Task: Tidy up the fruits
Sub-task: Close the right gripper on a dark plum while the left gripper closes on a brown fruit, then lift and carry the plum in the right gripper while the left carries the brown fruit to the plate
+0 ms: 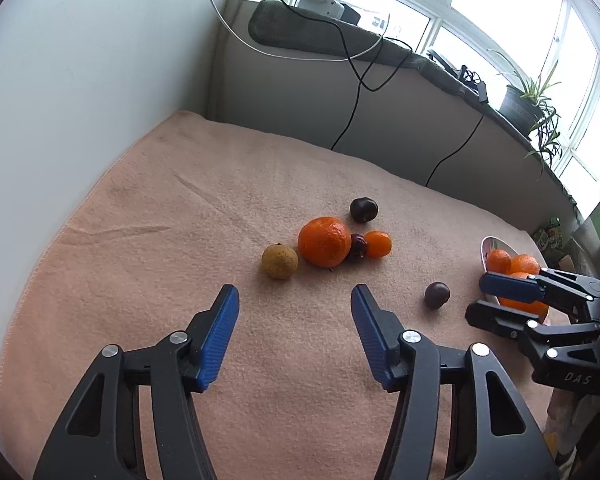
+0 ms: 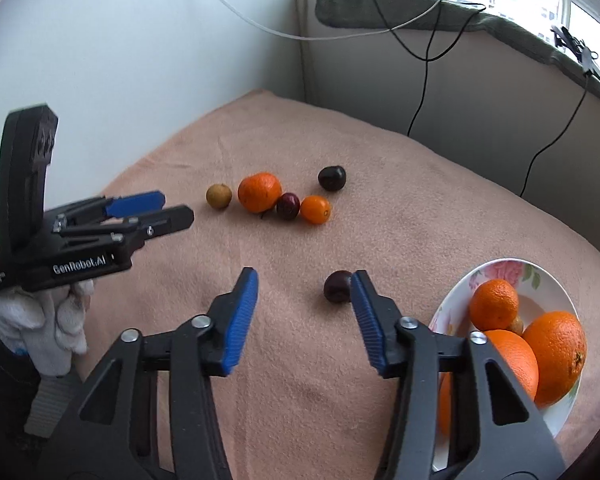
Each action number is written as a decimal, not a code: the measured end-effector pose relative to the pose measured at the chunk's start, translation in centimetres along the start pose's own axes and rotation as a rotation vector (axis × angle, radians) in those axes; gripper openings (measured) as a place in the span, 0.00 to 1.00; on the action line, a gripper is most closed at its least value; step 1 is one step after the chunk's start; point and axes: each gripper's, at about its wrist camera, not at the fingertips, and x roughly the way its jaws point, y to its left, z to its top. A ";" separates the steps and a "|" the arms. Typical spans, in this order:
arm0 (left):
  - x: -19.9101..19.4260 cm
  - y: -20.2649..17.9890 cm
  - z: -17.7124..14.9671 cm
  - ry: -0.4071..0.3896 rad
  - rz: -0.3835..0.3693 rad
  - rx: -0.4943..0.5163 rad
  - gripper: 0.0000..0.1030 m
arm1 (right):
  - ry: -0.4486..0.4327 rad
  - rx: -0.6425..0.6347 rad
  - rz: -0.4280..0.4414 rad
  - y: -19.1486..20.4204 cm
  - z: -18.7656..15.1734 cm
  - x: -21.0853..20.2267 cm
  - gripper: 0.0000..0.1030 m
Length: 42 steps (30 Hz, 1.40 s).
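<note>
4 fruits are seen in the plate (image 2: 540, 276) at lower right; 6 are left on the blanket (image 2: 340, 140). Left gripper (image 1: 295, 312) and right gripper (image 2: 304, 304) are held released, nothing grasped.

A matt, fuzzy peach cloth (image 2: 340, 360) carries dimpled oranges (image 2: 556, 354) in a glossy floral ceramic bowl (image 2: 540, 276), smooth shiny dark plums (image 2: 336, 286), and black matt plastic grippers with ribbed blue pads (image 2: 242, 318).

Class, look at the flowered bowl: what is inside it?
The flowered bowl holds three oranges and a small brownish fruit wedged between them. The right claw covers the bowl's near part.
</note>
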 end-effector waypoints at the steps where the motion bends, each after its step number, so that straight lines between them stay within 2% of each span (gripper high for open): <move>1: 0.2 0.0 0.0 0.002 0.000 0.005 0.50 | 0.022 -0.012 -0.004 0.0 -0.1 0.5 0.41; 3: 0.7 0.1 0.2 0.008 -0.002 0.009 0.45 | 0.054 -0.026 -0.006 -0.1 -0.1 1.3 0.33; 11: 2.0 0.7 0.9 0.026 0.008 0.002 0.40 | 0.098 -0.062 -0.051 -0.5 0.7 3.0 0.33; 24: 4.4 0.7 1.6 0.072 0.039 0.022 0.39 | 0.148 -0.103 -0.104 -0.9 1.0 4.3 0.33; 26: 4.6 0.7 1.8 0.073 0.041 0.020 0.39 | 0.153 -0.110 -0.111 -0.9 0.9 4.5 0.32; 29: 5.0 0.7 2.0 0.082 0.050 0.022 0.34 | 0.159 -0.113 -0.129 -1.1 0.8 4.7 0.26; 34: 5.5 0.5 1.9 0.091 0.067 0.034 0.28 | 0.156 -0.100 -0.122 -1.4 0.7 4.7 0.26; 36: 5.7 0.5 2.0 0.092 0.069 0.034 0.23 | 0.151 -0.106 -0.129 -1.3 0.7 4.7 0.25; 42: 5.8 0.4 2.0 0.082 0.069 0.027 0.23 | 0.129 -0.082 -0.110 -1.3 0.6 4.1 0.25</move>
